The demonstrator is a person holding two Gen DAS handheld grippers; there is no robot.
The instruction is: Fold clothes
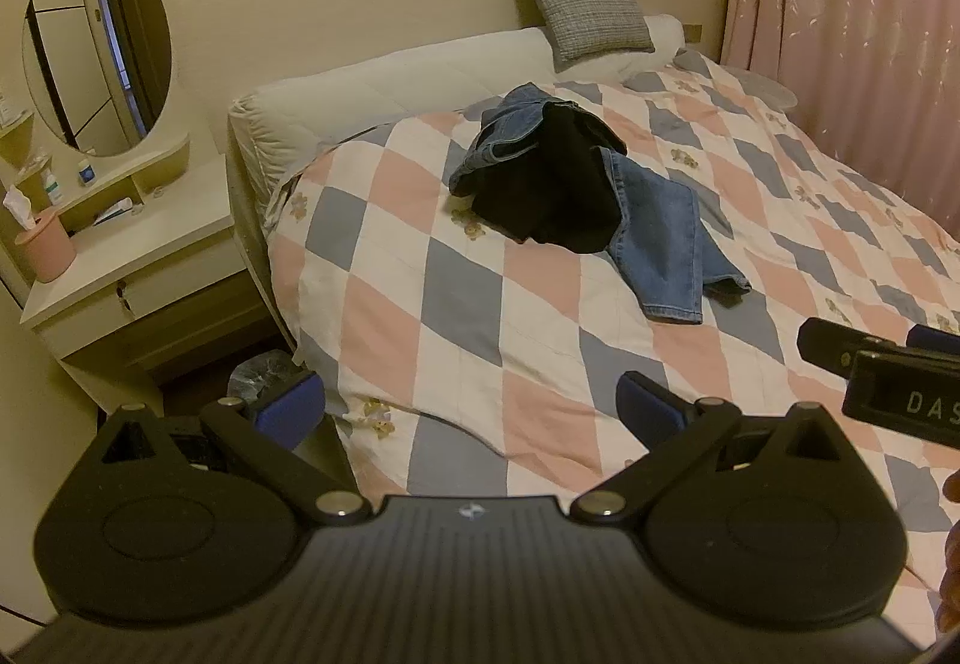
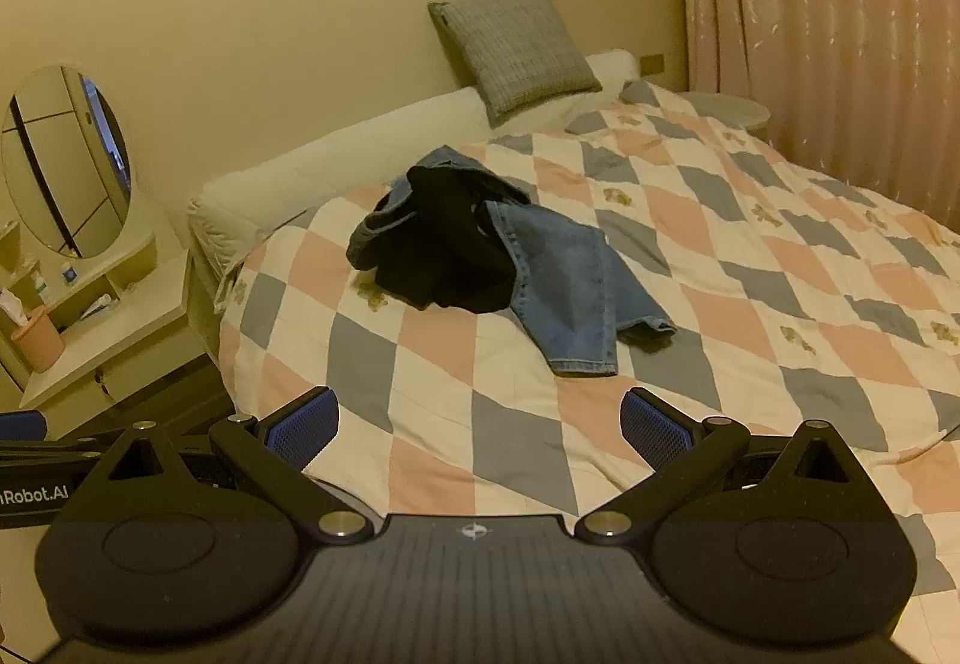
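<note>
On the checked quilt (image 1: 456, 304) a pair of blue jeans (image 1: 657, 238) lies in a rumpled heap with a black garment (image 1: 540, 184) bunched on top of its waist end. In the left wrist view the heap sits at about 12 o'clock from the left gripper (image 1: 471, 406), well apart from it; one jeans leg trails out toward 1 o'clock, its hem nearest the camera. The right wrist view shows the same heap at about 12 o'clock from the right gripper (image 2: 480, 421), the leg hem (image 2: 585, 364) reaching closest. Neither piece lies flat or folded.

Both grippers hover over the near part of the bed with their blue pads spread wide apart and nothing between them. The right gripper's body also shows at 3 o'clock in the left view.

As I judge it, the work in hand is reaching the heap and separating the two pieces. To do that well, take the black garment by an outer edge, not the middle of the bunch, so that only one layer is pinched and the denim beneath stays put. Lift it clear and spread it on bare quilt at 6 o'clock from the heap. The jeans look stiffer and heavier; gripping the waistband with both tools should let the legs fall straight.
</note>
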